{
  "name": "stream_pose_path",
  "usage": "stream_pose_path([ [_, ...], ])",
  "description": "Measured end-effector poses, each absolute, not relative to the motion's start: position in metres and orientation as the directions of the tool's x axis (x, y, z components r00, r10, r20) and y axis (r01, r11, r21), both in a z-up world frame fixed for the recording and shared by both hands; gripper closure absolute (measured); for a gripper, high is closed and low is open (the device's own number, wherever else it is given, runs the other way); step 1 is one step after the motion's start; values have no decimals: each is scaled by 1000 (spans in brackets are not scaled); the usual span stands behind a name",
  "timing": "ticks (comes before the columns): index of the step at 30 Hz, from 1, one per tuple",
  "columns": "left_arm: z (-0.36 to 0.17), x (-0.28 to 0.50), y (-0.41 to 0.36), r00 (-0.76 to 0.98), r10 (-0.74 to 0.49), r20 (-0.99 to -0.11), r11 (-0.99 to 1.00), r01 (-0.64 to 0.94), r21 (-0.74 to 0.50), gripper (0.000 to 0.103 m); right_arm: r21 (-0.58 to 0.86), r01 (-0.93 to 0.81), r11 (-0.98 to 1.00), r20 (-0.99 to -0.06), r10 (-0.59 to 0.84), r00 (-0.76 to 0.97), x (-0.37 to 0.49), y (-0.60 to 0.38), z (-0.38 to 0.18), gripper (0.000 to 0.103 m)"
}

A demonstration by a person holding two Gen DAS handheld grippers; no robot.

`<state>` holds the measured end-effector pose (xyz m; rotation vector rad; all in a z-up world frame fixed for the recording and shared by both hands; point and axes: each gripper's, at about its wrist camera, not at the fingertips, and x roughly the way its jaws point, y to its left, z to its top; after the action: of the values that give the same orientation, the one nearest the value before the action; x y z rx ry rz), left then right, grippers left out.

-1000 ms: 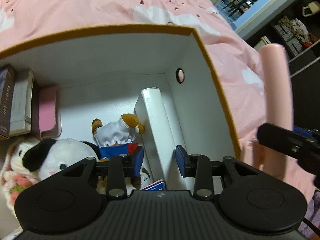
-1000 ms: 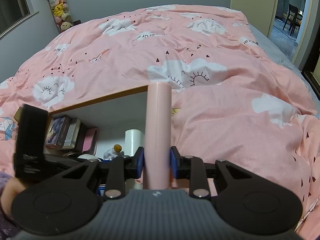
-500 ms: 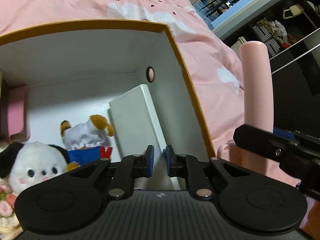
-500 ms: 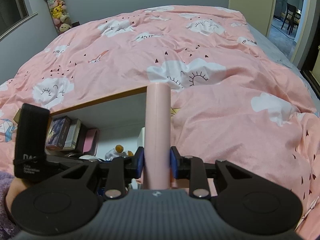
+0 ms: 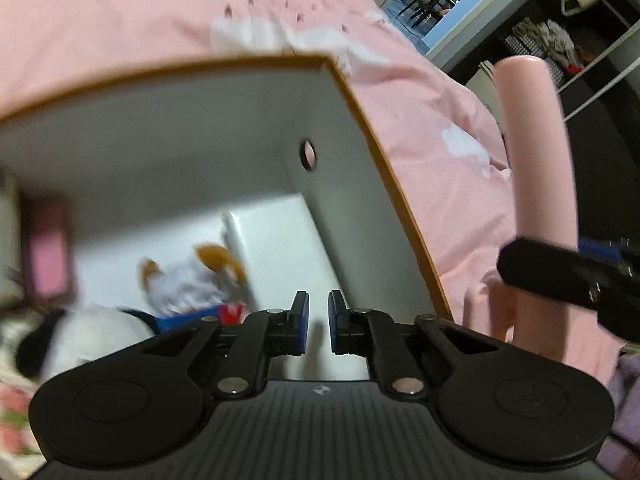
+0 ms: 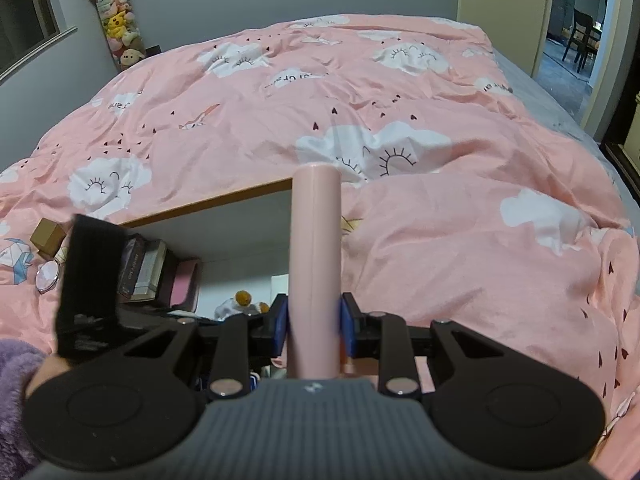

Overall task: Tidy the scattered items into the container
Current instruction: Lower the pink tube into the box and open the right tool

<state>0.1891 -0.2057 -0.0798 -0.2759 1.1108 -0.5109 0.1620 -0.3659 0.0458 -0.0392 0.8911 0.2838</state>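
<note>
The container is a white box with a tan rim (image 5: 360,112) lying on the pink bedspread; its rim (image 6: 208,200) also shows in the right wrist view. Inside are a white slab (image 5: 276,256), a small orange-and-white plush (image 5: 188,284), a black-and-white plush dog (image 5: 80,332), a pink case (image 5: 48,248) and books (image 6: 144,272). My left gripper (image 5: 318,308) hovers over the box's right inner corner, shut and empty. My right gripper (image 6: 314,320) is shut on an upright pink tube (image 6: 316,240), held just outside the box's right wall, where the pink tube (image 5: 536,160) stands tall.
On the bedspread left of the box lie a small brown carton (image 6: 48,234), a round pinkish compact (image 6: 48,280) and a folded blue-and-white paper (image 6: 16,256). A purple sleeve (image 6: 16,380) is at the lower left. A doorway (image 6: 576,40) opens at the far right.
The left jaws went from wide apart to closed with nothing in them, and the left gripper slid rightward along the box. The right gripper and its pink tube stayed put.
</note>
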Motion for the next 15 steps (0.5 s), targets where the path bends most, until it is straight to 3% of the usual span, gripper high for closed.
stream_pose_path([
  [7,-48,179,-180,439,-435,-786,900,229,-370,92,105,-330,938,-741,295,603,164,-343,62,73],
  [15,-33,174,-148,515,-364,-776,931,178,-318,92,68,-381,922,-778,288,559,182,-308,39,73],
])
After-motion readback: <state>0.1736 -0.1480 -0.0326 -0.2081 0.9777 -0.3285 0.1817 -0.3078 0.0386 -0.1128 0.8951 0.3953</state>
